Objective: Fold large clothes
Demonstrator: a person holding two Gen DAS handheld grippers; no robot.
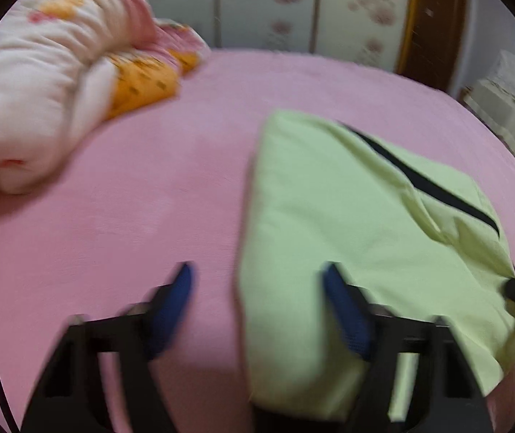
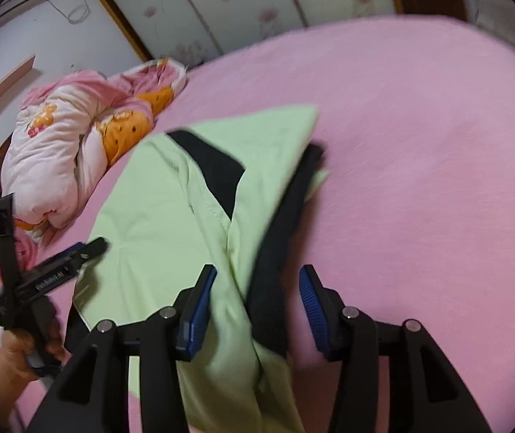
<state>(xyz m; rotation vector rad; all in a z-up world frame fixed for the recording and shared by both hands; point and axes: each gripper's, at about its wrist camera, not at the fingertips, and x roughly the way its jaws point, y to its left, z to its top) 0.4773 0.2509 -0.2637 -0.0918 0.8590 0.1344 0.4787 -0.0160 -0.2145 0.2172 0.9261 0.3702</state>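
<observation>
garment (image 1: 347,209) on bed (image 1: 149,216) | quilt (image 1: 40,90) left of it | wardrobe (image 1: 275,0) probably behind

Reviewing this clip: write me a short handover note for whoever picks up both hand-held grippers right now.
Left hand-held gripper: open, holding nothing, straddling the near left edge of the green garment.
Right hand-held gripper: open, holding nothing, with the garment's near end and its black panel between its fingers.
The garment lies on the pink bed, already folded to a narrow stack. The rolled quilt sits beside it.
Left to do: probably a final fold and smoothing; the blur hides details.
</observation>
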